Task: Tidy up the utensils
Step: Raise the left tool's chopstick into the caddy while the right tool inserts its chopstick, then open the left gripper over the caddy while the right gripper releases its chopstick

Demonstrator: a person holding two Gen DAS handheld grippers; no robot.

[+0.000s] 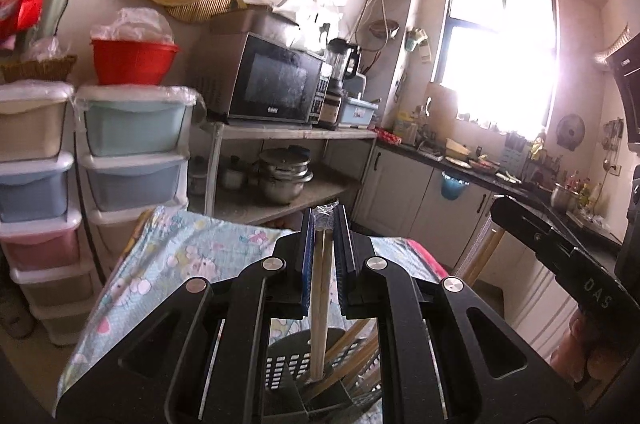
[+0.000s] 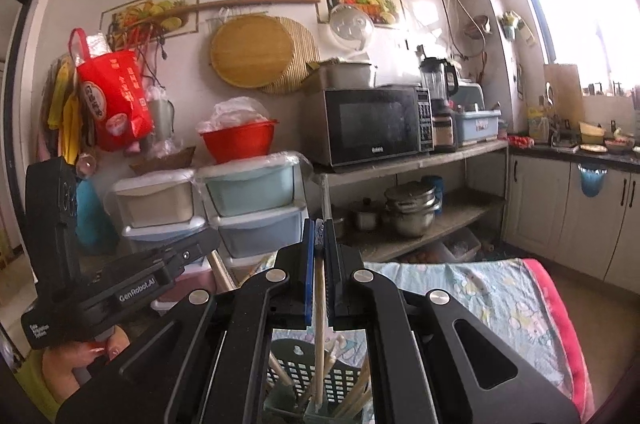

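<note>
My left gripper (image 1: 323, 214) is shut on a pair of wooden chopsticks in a clear wrapper (image 1: 321, 308), which hangs down between the blue pads. Its lower end reaches into a dark perforated utensil holder (image 1: 286, 364) below. My right gripper (image 2: 319, 224) is likewise shut on a wrapped pair of chopsticks (image 2: 319, 324) that hangs into the same grey-green holder (image 2: 304, 372). Several more wooden chopsticks (image 2: 352, 398) lean in that holder. The right gripper's body (image 1: 560, 256) shows at the right of the left wrist view, and the left gripper's body (image 2: 120, 284) at the left of the right wrist view.
The holder stands on a table with a light blue cartoon-print cloth (image 1: 168, 256) (image 2: 492, 288). Behind are stacked plastic drawers (image 1: 132, 159), a shelf with a microwave (image 1: 276, 83) and pots (image 2: 410, 212), and a counter under the window (image 1: 496, 175).
</note>
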